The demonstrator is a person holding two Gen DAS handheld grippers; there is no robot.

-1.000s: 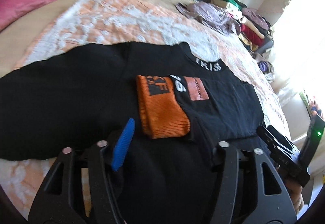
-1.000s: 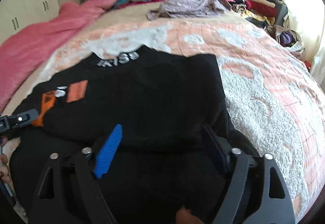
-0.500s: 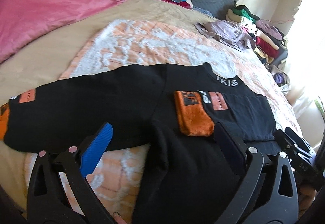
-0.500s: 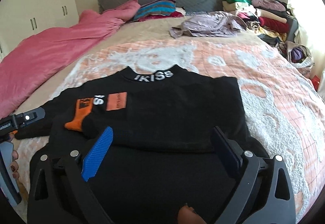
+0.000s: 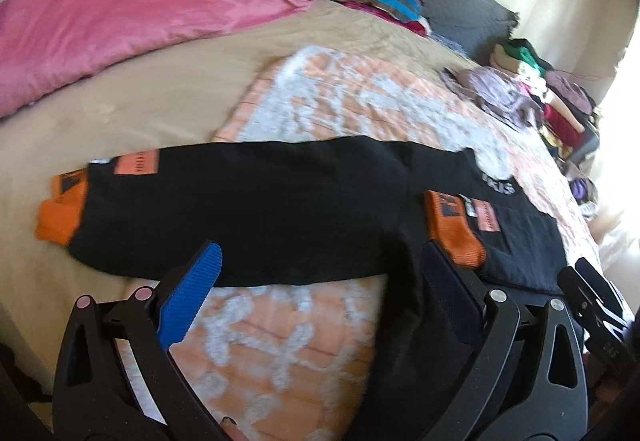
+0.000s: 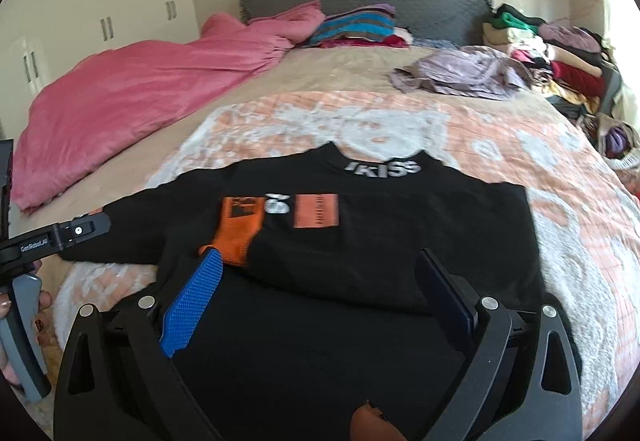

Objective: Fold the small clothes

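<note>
Black long-sleeved sweatshirt [image 6: 360,241] with white collar lettering and orange cuffs: lies flat, front up, on the peach-and-white patterned quilt [image 6: 580,201] covering the bed, near edge towards me.

Right sleeve: already folded across the chest, its orange ribbed cuff [image 6: 236,237] lying just left of centre.

Left sleeve [image 5: 240,209]: stretched out flat to the left, running off the quilt onto the beige sheet [image 5: 140,97]; its orange cuff [image 5: 60,213] is at the far left end.

Left gripper [image 5: 320,289]: jaws spread wide, holding nothing, poised over the near edge of the outstretched sleeve.

Right gripper [image 6: 320,293]: jaws spread wide, empty, poised over the near hem of the body.

Step in hand, as I judge it: sleeve folding, half done.

Next move, as I judge it: my left gripper must travel left to the cuff end, pinch it, and carry it rightward across the chest to mirror the other sleeve. The knit looks soft and may drag or bunch.

Other items: pink duvet [image 6: 140,93], far left; mixed clothes pile [image 6: 560,57], far right.
</note>
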